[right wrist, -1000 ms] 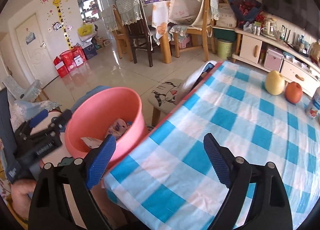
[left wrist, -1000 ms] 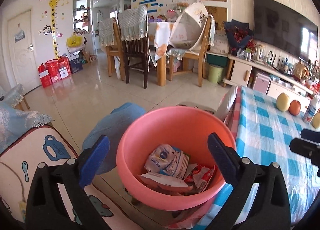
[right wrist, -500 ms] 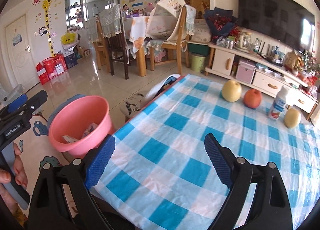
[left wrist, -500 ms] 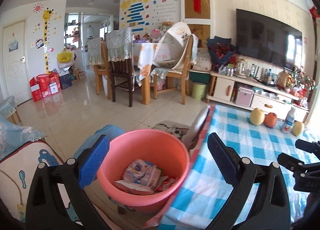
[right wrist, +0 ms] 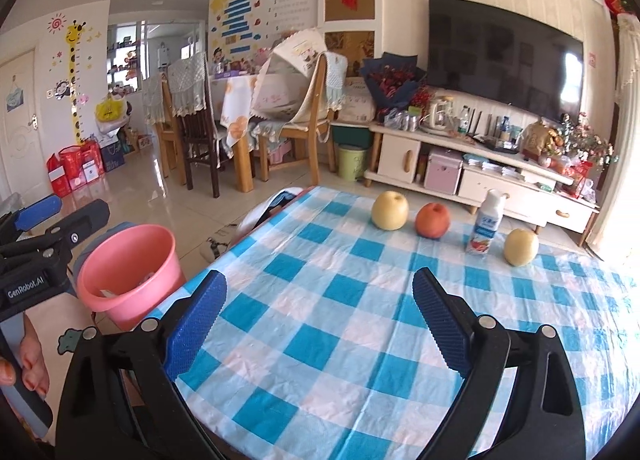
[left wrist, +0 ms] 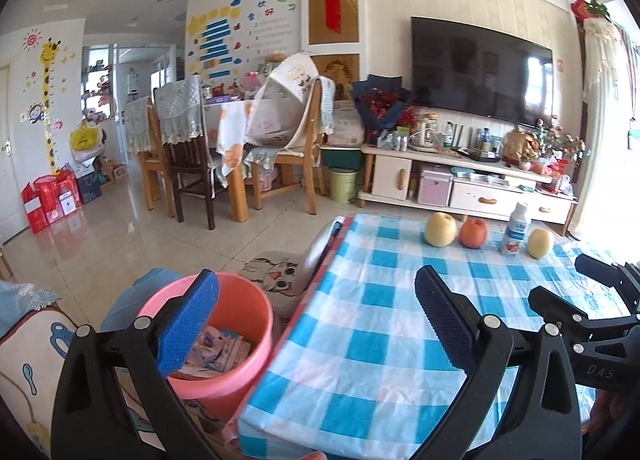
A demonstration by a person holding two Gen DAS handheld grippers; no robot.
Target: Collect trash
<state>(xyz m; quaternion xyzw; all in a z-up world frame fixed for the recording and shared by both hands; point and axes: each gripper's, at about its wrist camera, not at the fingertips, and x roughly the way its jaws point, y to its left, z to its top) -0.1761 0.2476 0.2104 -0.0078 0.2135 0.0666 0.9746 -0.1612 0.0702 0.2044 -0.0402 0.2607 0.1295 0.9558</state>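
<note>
Both grippers empty. Left gripper [left wrist: 316,320]: jaws spread wide, nothing between them. Right gripper [right wrist: 318,322]: jaws likewise released.

Trash: crumpled wrappers [left wrist: 218,352] lie in the pink bucket [left wrist: 240,376], just behind the left gripper's left jaw, beside the table edge. No loose trash visible on the checked tablecloth [right wrist: 360,300] ahead of either gripper.

Beyond the right jaws: two pears, an apple and a small bottle [right wrist: 486,226], upright, well apart from the fingers.

Judgement: wrappers are light, soft, crinkly and slippery; pinch at a folded edge, not a flat face. The bottle, if trash, is stiff and light; grip mid-body.
</note>
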